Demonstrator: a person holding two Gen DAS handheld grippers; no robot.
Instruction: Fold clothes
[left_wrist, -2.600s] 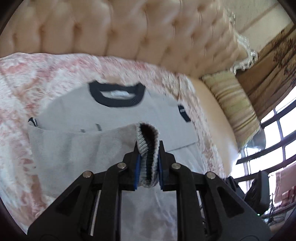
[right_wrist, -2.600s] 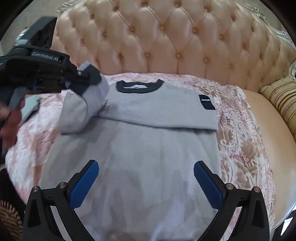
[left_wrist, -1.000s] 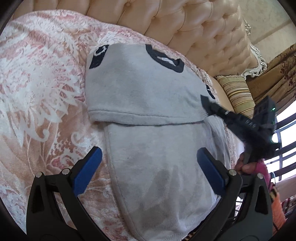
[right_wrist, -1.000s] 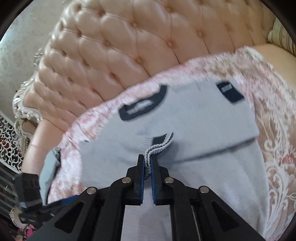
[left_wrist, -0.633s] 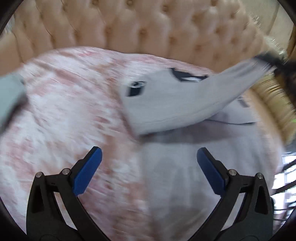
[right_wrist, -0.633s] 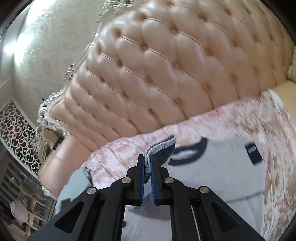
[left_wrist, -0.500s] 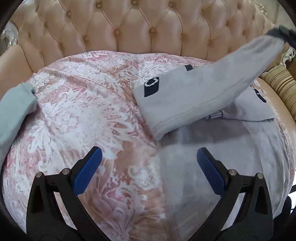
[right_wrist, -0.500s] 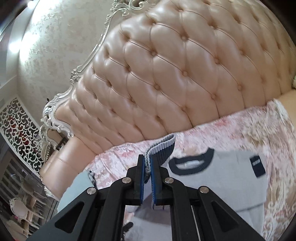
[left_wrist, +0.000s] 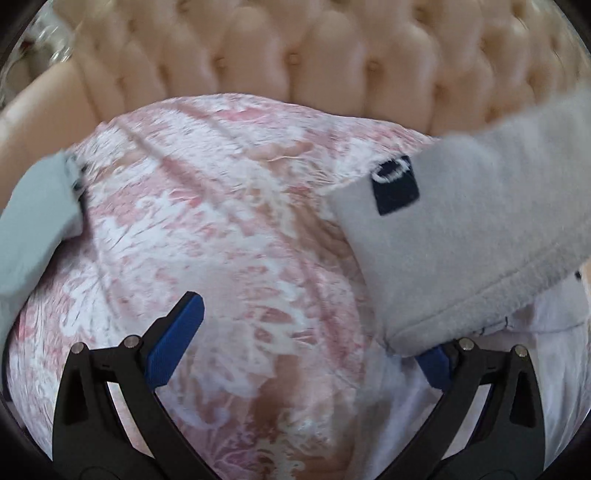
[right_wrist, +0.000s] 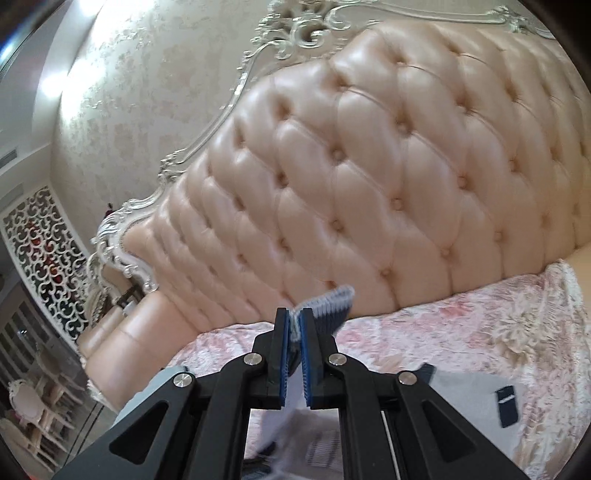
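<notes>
A grey sweater (left_wrist: 461, 236) sleeve with a ribbed cuff (right_wrist: 332, 304) is clamped in the right claw (right_wrist: 294, 325); the left claw (left_wrist: 306, 339) is spread apart; its dark patch (left_wrist: 395, 184) is unreadable.

Grey sweater (left_wrist: 461, 236), ribbed cuff (right_wrist: 328, 308) lifted above pink bedspread (left_wrist: 229, 229)

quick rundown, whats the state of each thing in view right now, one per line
right gripper: shut on the sleeve cuff
sleeve cuff: pinched, held up in the air
sleeve: lifted off the bed, stretched up toward the right
sweater: lying flat on the bedspread, one sleeve raised
left gripper: open, holding nothing
bedspread: spread over the bed
second garment: lying at the left edge of the bed
</notes>
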